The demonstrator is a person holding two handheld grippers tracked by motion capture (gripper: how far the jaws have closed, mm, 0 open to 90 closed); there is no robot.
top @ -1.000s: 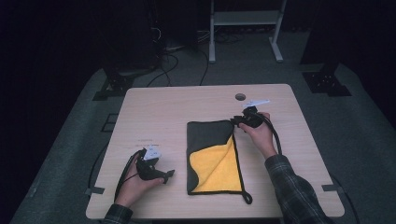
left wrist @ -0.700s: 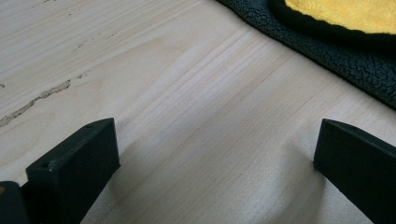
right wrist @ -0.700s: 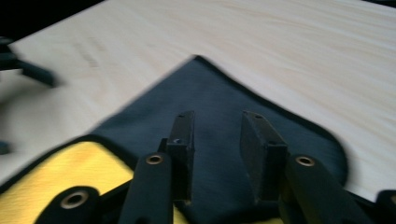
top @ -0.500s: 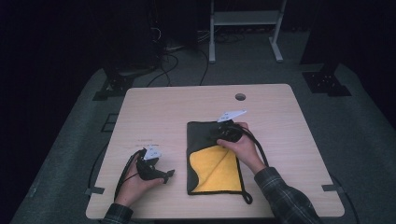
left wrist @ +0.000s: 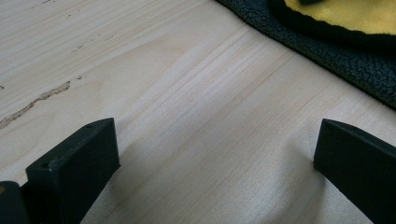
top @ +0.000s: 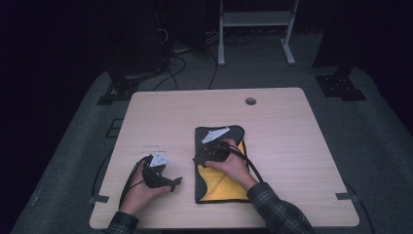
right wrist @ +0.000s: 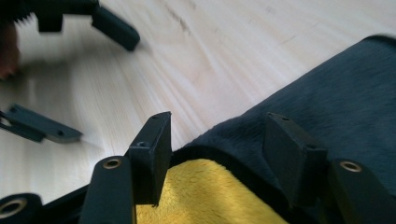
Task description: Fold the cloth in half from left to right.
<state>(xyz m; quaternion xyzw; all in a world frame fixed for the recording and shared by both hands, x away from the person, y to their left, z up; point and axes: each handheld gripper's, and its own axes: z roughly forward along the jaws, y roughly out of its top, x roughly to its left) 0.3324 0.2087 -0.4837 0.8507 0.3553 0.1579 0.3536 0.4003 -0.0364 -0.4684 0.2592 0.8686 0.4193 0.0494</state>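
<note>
Hovering over the cloth (top: 220, 165), right gripper (right wrist: 219, 140) jaws apart; left gripper (left wrist: 215, 154) jaws likewise, on table (top: 292, 141).

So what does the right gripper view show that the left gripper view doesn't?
The right gripper view alone shows the left gripper farther off, jaws apart, and the right gripper open over the cloth's folded edge. The left gripper view alone shows a pale scratch in the table. Both show the wood table and the dark cloth with its yellow side.
</note>
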